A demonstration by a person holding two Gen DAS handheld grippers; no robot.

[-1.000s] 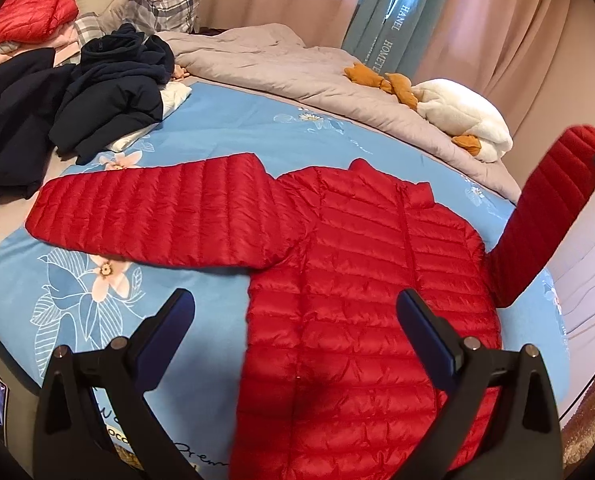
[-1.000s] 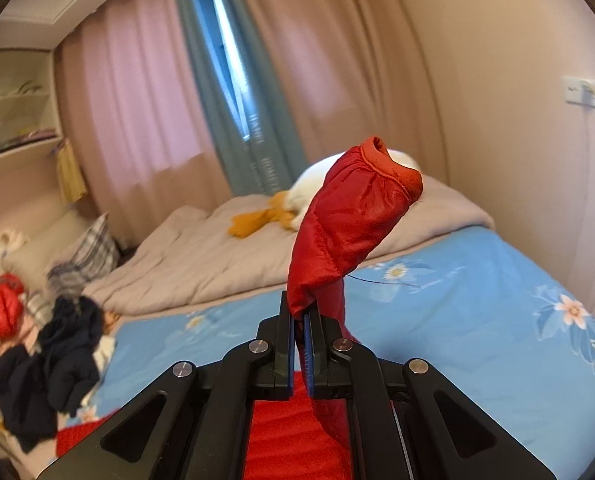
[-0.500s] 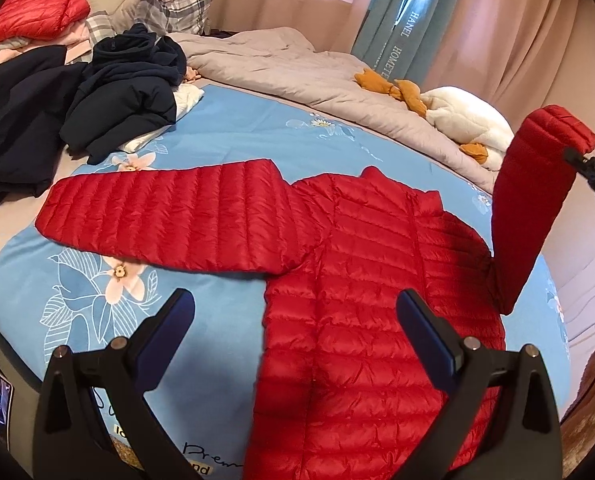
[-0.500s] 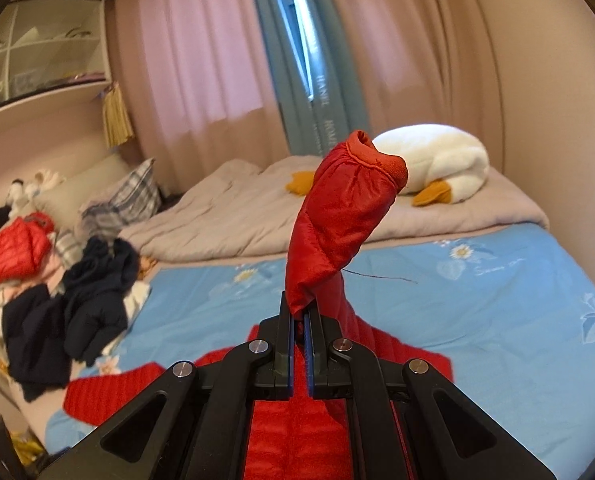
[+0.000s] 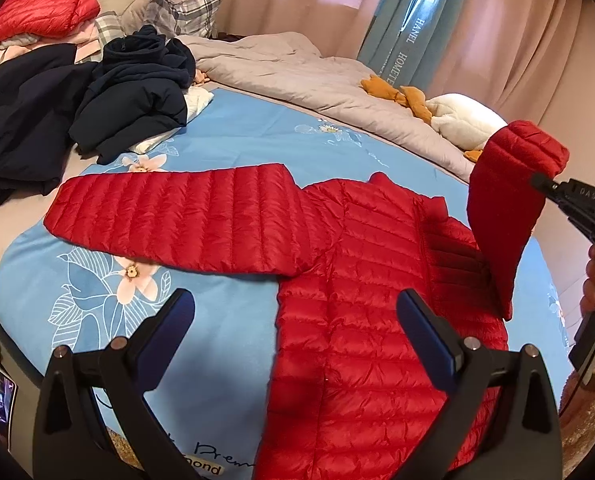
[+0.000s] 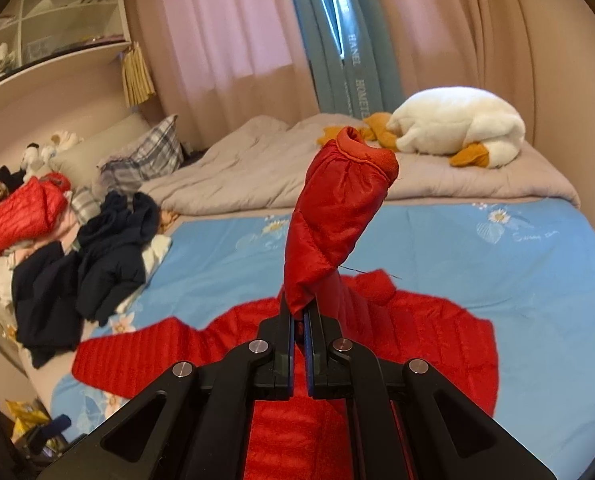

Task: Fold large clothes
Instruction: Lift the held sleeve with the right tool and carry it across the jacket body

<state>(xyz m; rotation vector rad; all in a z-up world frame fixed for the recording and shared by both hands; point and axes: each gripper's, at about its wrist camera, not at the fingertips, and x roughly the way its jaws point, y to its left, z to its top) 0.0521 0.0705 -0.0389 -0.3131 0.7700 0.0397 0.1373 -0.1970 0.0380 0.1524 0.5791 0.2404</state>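
Observation:
A red quilted down jacket (image 5: 361, 304) lies flat on the blue floral bed cover (image 5: 225, 344), one sleeve (image 5: 177, 216) stretched out to the left. My right gripper (image 6: 299, 316) is shut on the other sleeve (image 6: 337, 216) near its cuff and holds it up over the jacket body (image 6: 425, 336). In the left wrist view that raised sleeve (image 5: 505, 208) stands at the right with the right gripper (image 5: 545, 184) clamped on it. My left gripper (image 5: 293, 320) is open and empty, above the jacket's lower left edge.
A pile of dark navy clothes (image 5: 77, 112) lies at the left of the bed. A folded red jacket (image 5: 37, 4) sits on pillows behind. A grey duvet (image 5: 297, 72) and a white plush duck (image 6: 453, 128) lie at the far side. Curtains hang behind.
My right gripper has carried the raised sleeve inward, left over the jacket body. The left gripper has stayed open, and its view has shifted slightly left and back.

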